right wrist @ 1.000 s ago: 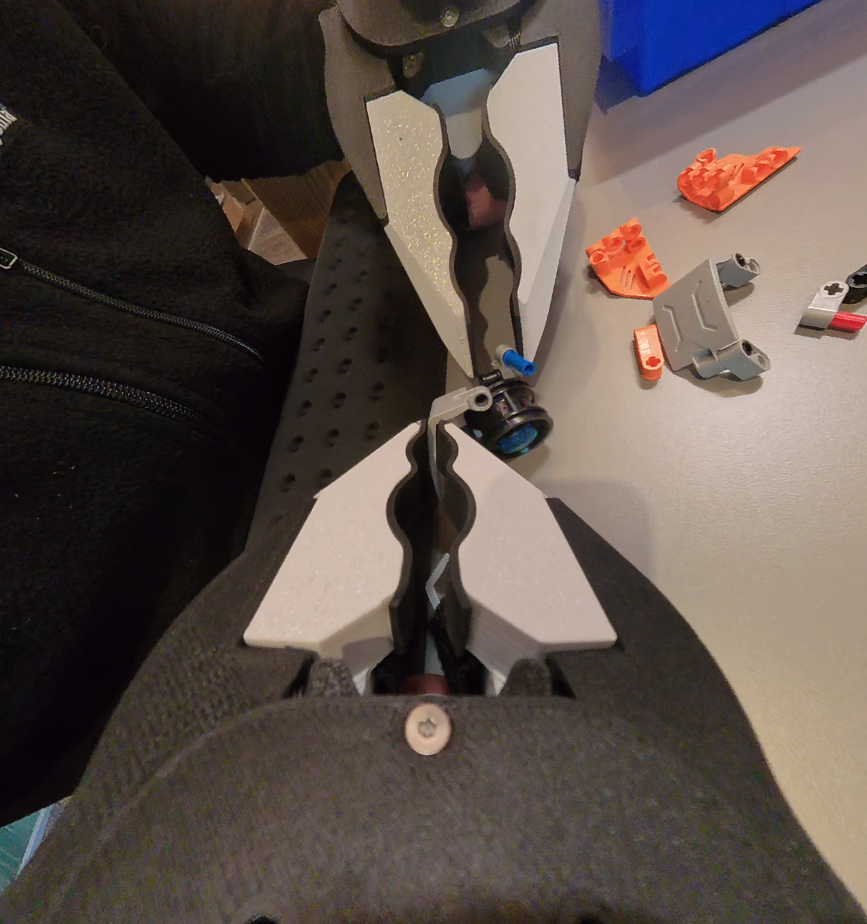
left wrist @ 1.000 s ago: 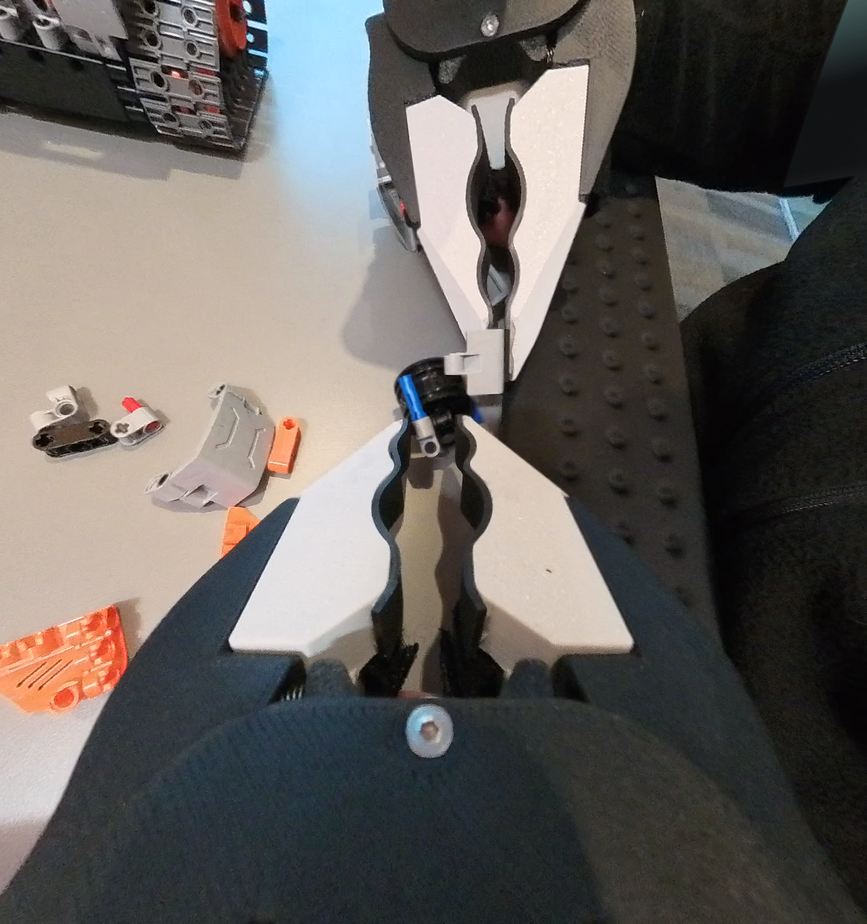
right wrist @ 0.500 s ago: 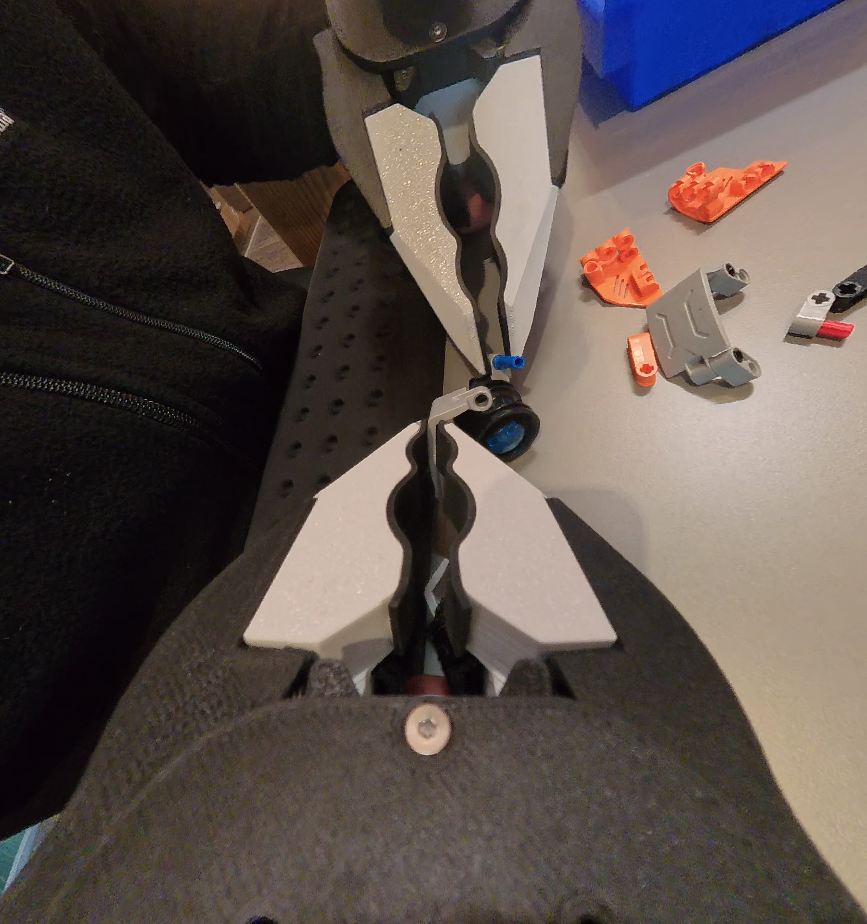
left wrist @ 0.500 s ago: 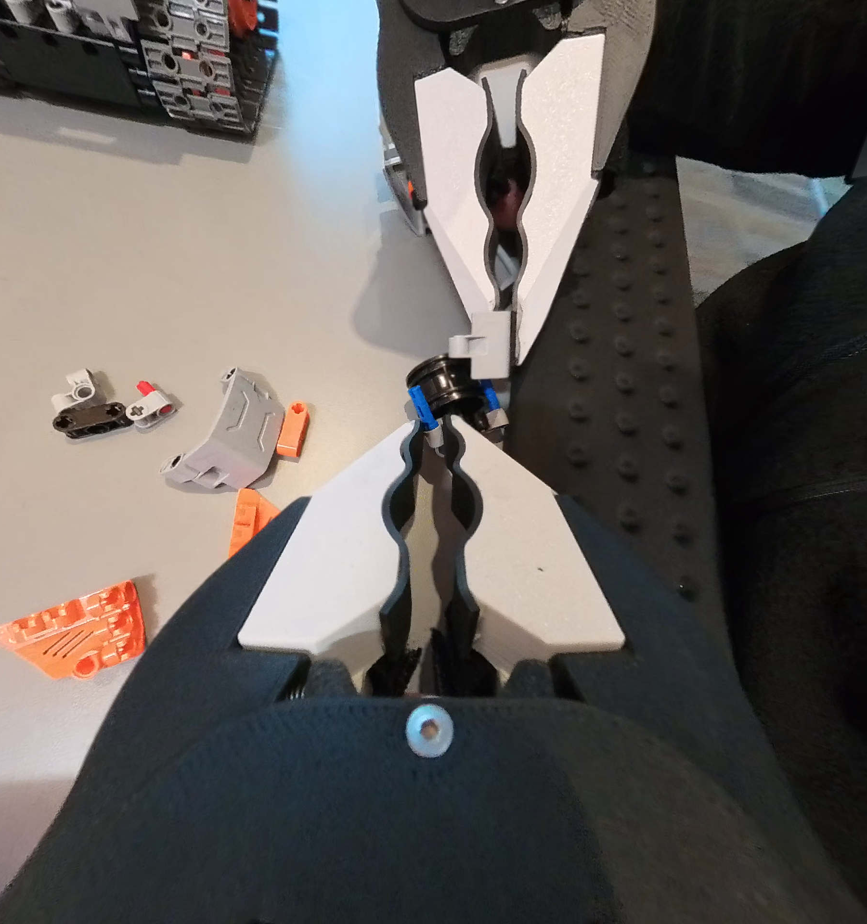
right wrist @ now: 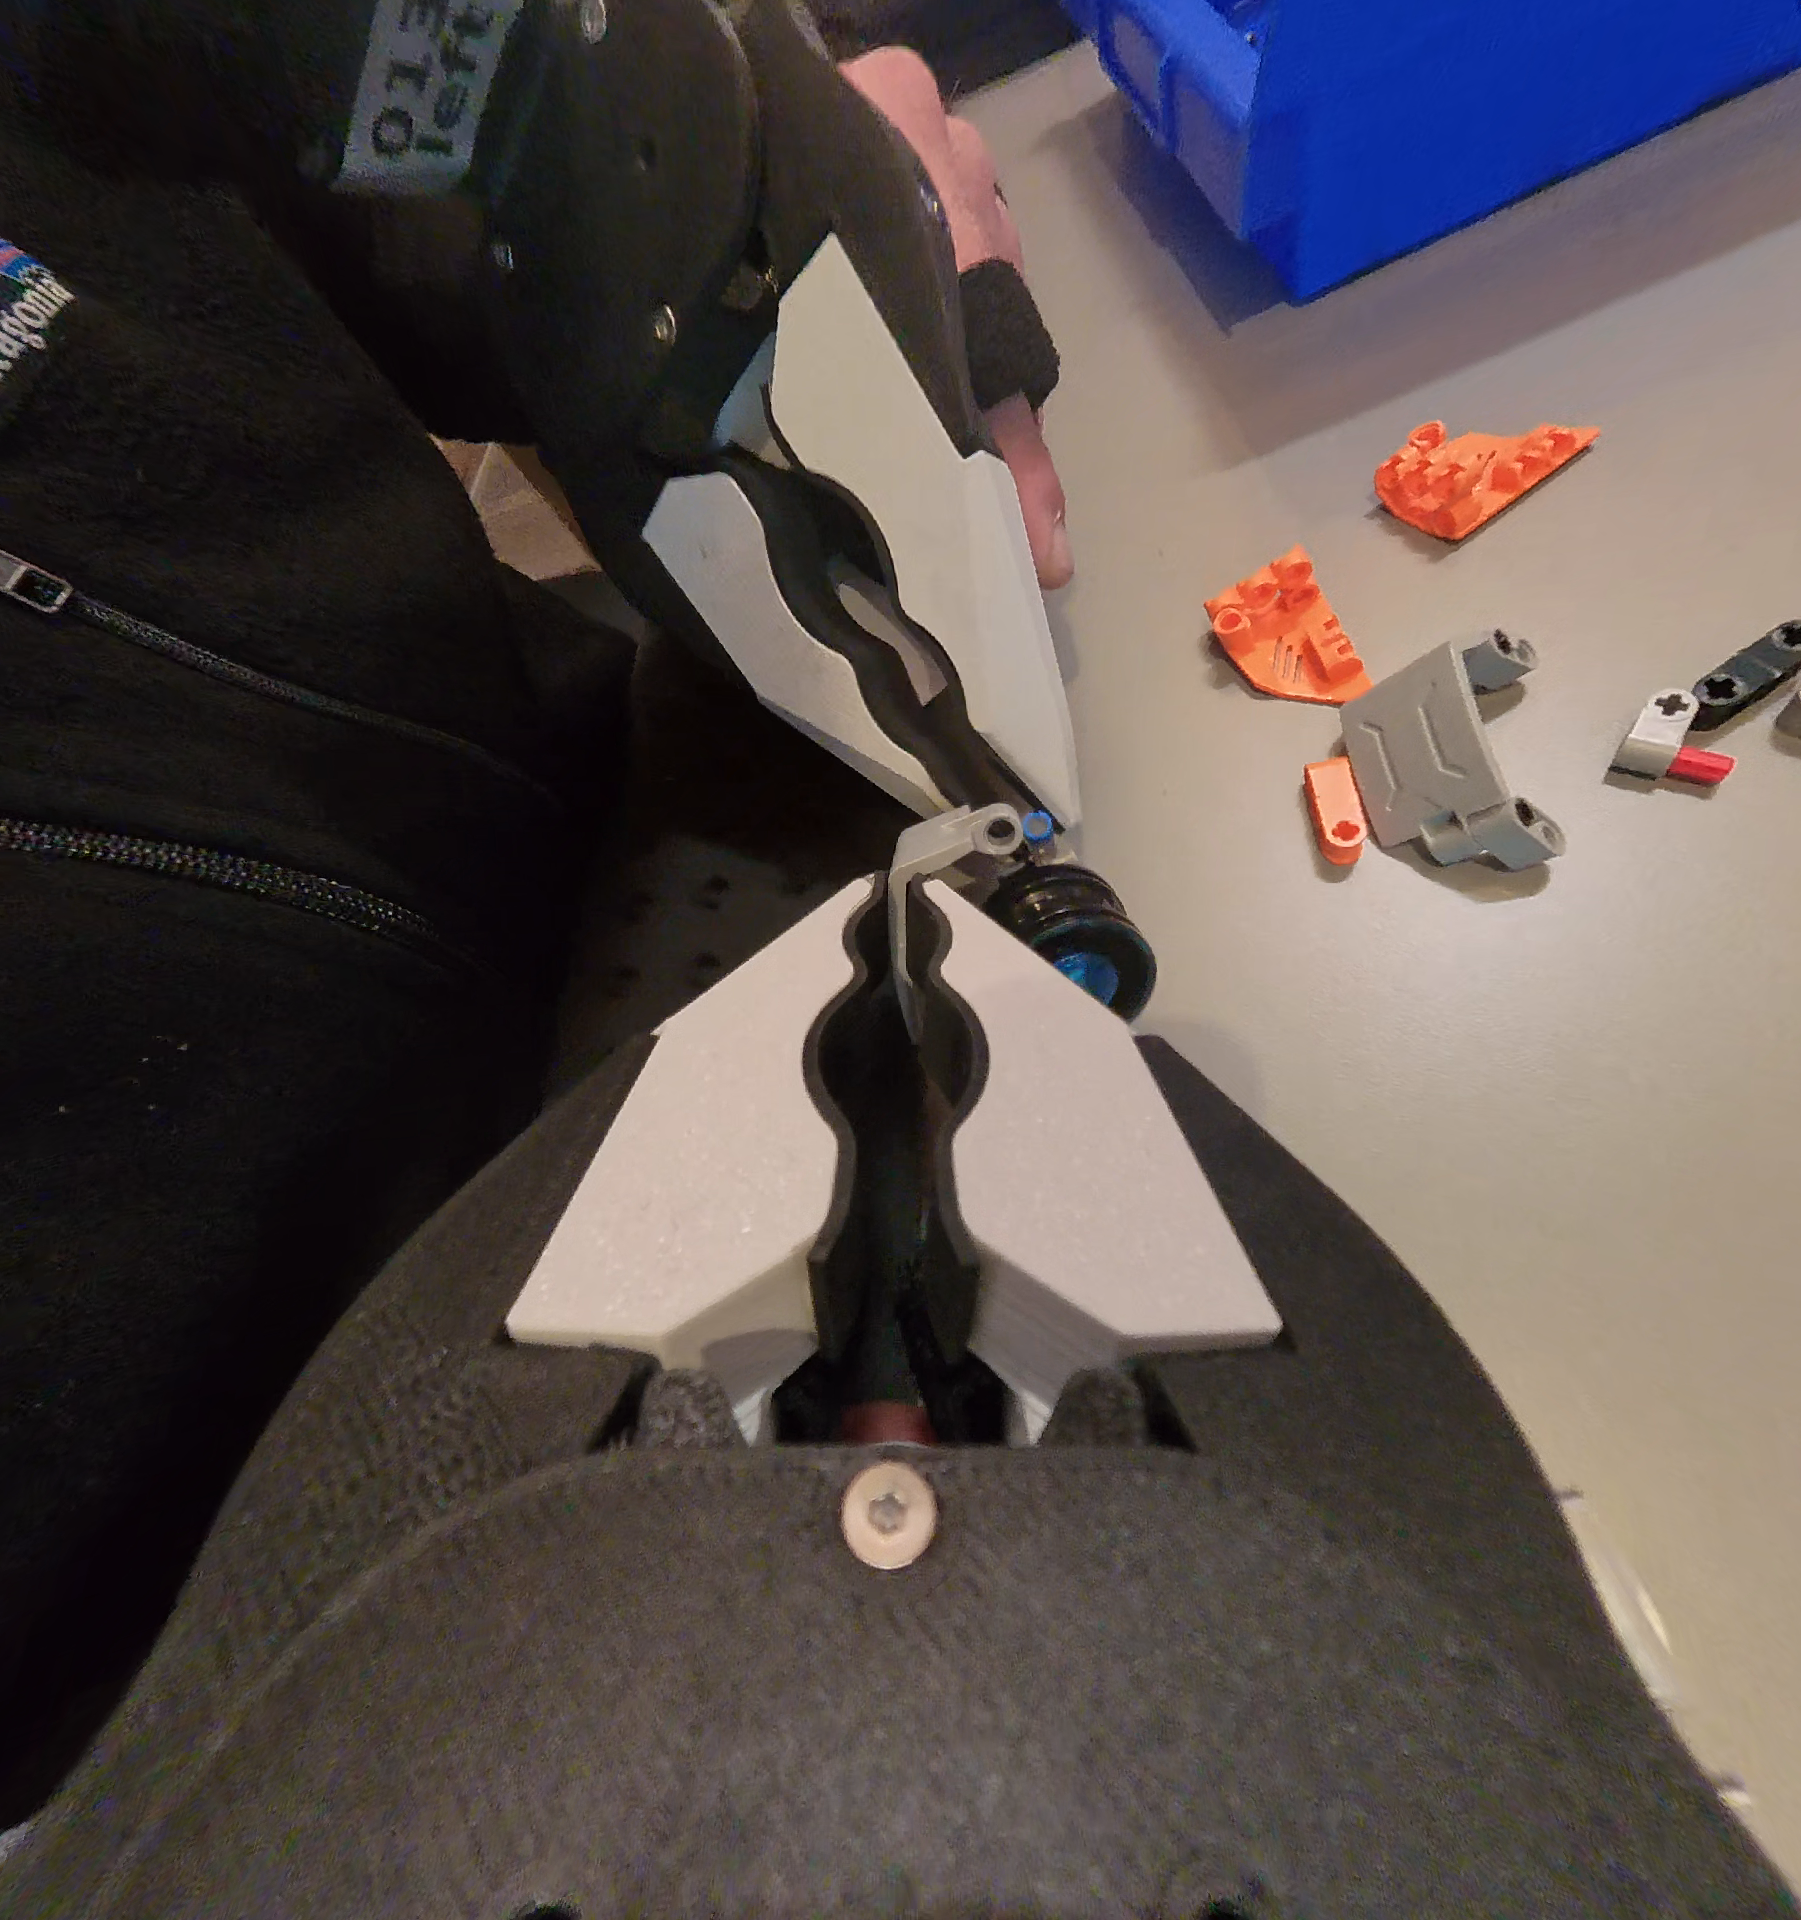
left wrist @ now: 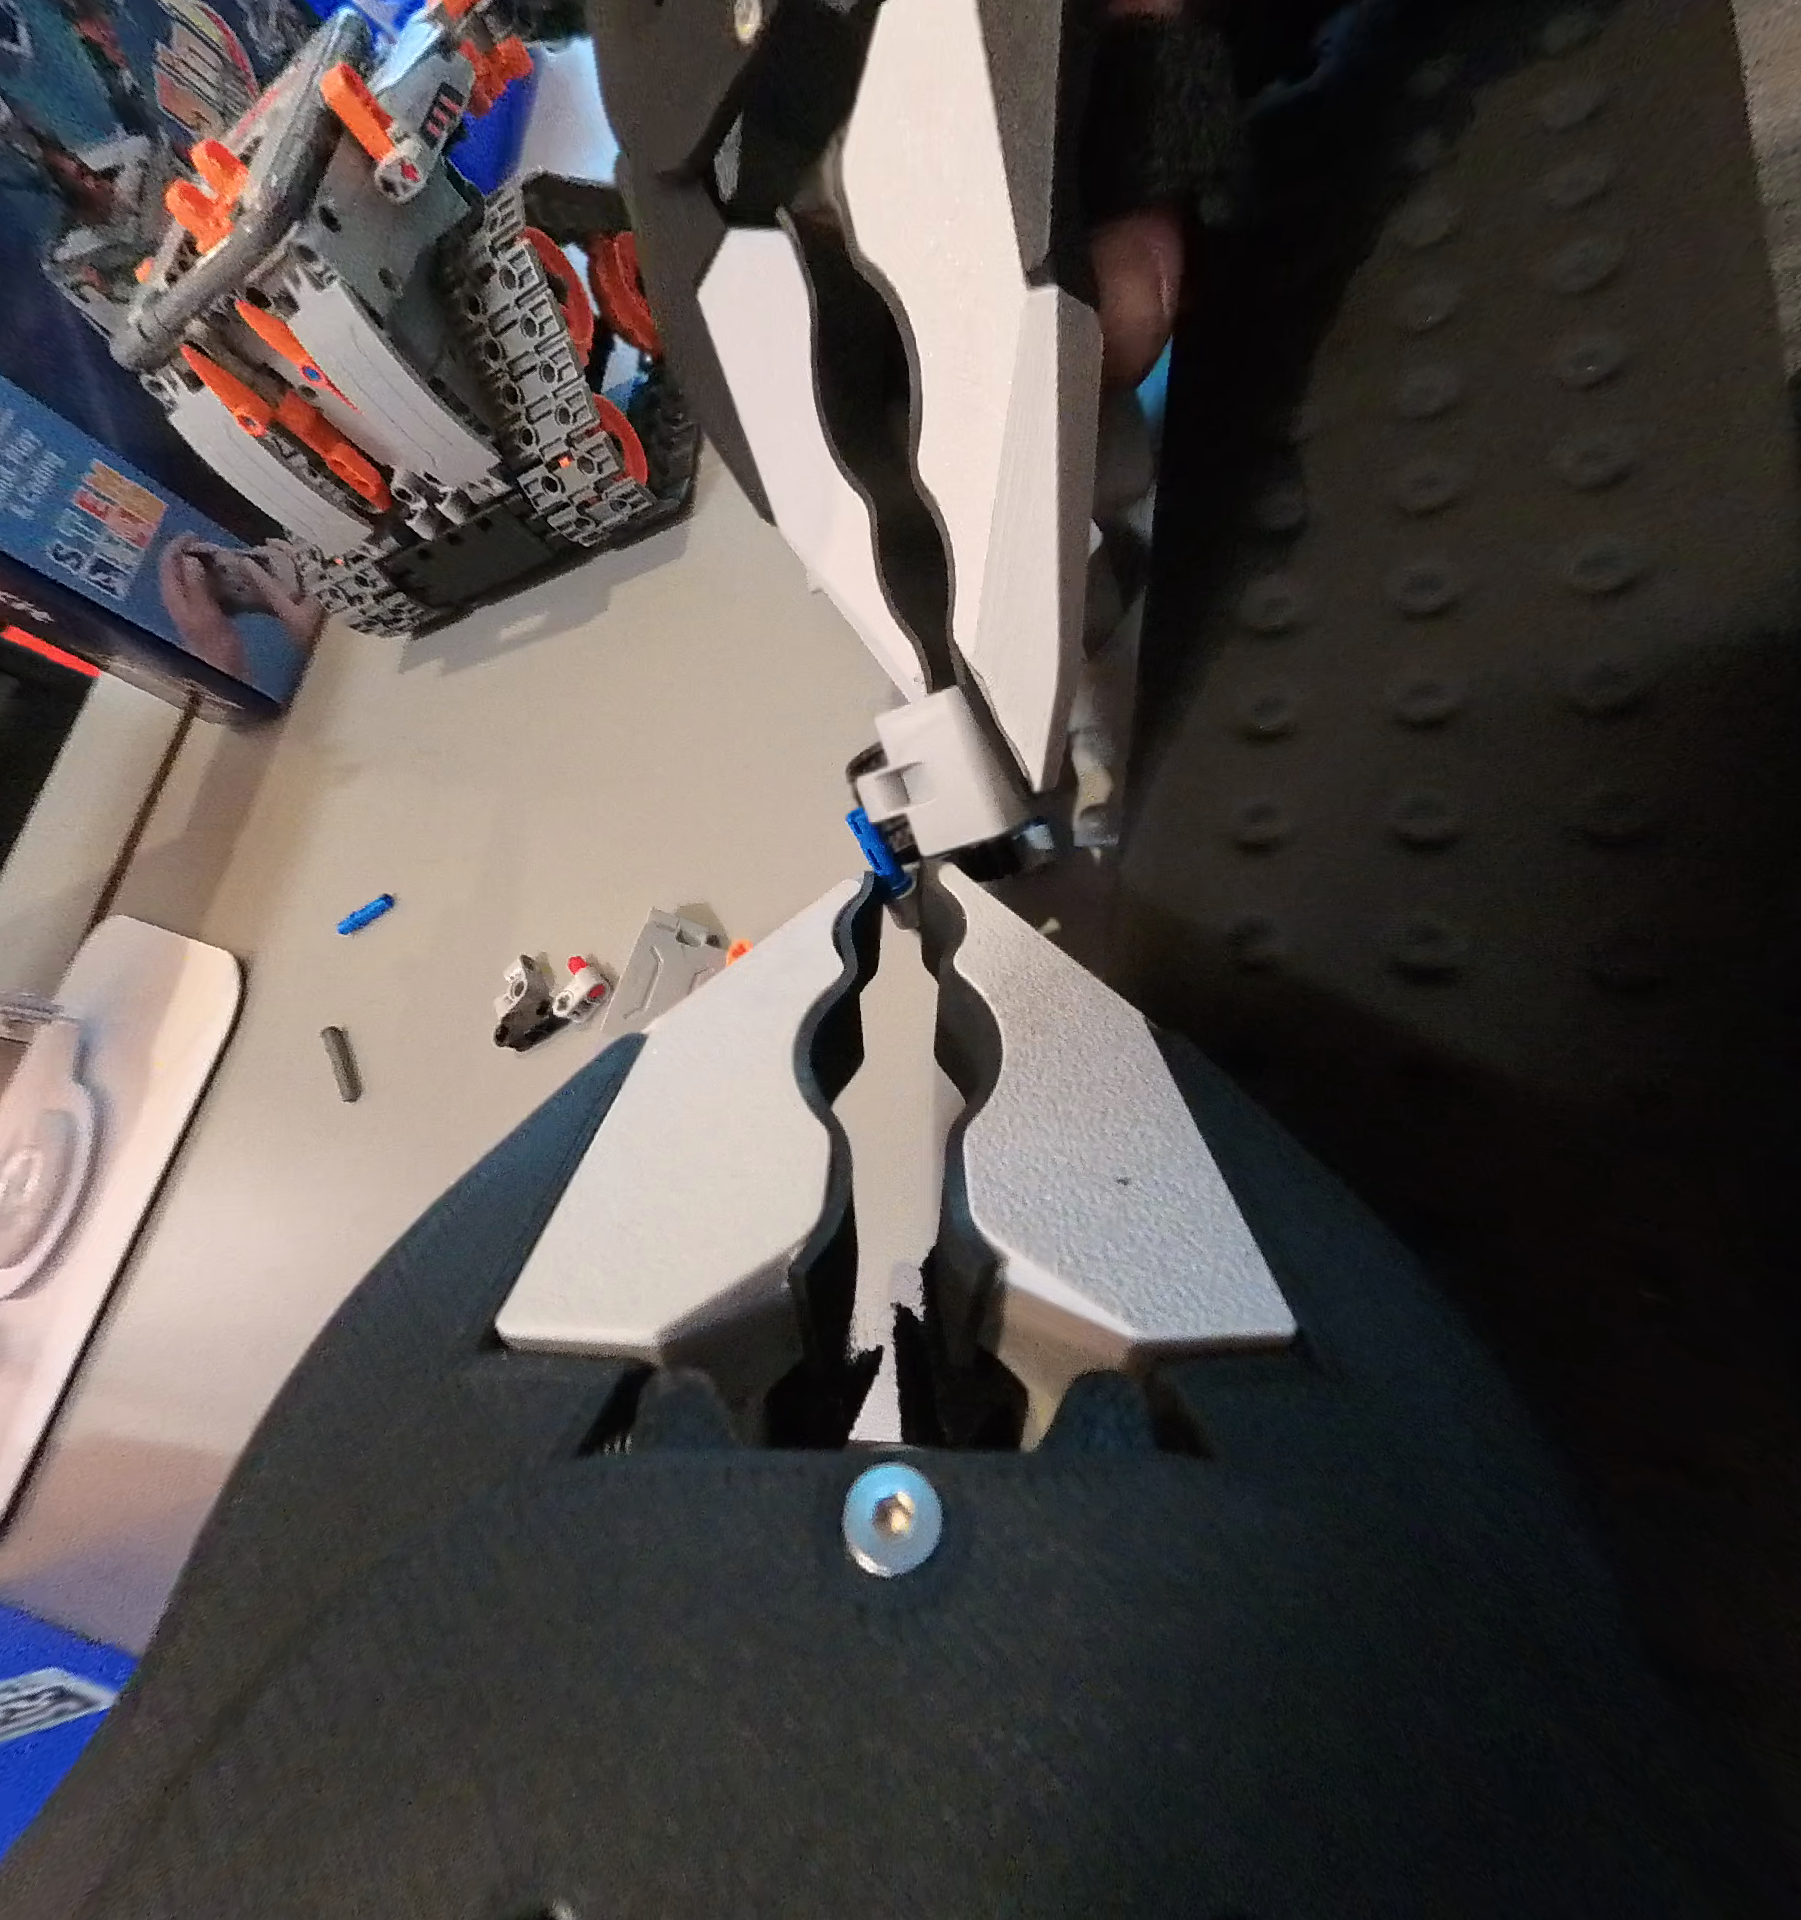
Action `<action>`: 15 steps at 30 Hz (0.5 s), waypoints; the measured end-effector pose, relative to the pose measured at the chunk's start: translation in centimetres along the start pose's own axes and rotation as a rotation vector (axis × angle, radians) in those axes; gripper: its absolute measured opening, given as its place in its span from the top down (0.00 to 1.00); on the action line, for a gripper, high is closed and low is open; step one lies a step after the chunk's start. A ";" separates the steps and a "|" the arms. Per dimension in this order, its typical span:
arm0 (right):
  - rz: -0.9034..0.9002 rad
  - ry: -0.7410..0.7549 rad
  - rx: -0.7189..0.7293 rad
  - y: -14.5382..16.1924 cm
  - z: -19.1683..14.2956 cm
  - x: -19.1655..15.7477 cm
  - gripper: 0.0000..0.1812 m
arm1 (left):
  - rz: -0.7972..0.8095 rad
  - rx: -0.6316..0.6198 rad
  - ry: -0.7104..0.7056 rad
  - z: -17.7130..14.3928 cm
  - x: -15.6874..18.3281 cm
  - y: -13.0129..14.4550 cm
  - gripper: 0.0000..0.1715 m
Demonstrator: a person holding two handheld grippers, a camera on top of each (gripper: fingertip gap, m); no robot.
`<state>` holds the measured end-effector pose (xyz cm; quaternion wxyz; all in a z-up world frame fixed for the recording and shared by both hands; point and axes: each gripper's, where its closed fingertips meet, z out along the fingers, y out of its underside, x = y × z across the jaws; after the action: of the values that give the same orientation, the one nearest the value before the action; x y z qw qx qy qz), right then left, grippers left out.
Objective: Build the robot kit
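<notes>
Both views have tilted; grey bracket (right wrist: 917,883) carries black wheel (right wrist: 1078,925).

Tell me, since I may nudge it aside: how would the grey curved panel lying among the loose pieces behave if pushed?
The grey curved panel looks like stiff moulded plastic, so it probably would not flex. It lies flat on the smooth table, so it would likely slide rather than roll. The small orange piece lies alongside and would probably get shoved along.
</notes>
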<state>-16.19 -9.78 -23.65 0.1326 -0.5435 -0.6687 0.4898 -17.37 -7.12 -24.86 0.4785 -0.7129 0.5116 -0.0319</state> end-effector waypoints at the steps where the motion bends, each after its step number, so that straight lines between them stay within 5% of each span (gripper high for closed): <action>1: -0.004 0.007 0.006 -0.2 -0.1 -0.1 1.00 | 0.017 -0.006 -0.014 0.1 0.0 0.0 0.97; 15: -0.071 0.133 -0.129 0.6 -0.6 0.4 1.00 | 0.215 -0.082 -0.108 0.3 -0.2 -0.6 0.98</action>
<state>-15.53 -9.11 -23.99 0.1586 -0.5580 -0.7074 0.4037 -16.86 -6.78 -24.53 0.4765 -0.6736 0.5595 0.0787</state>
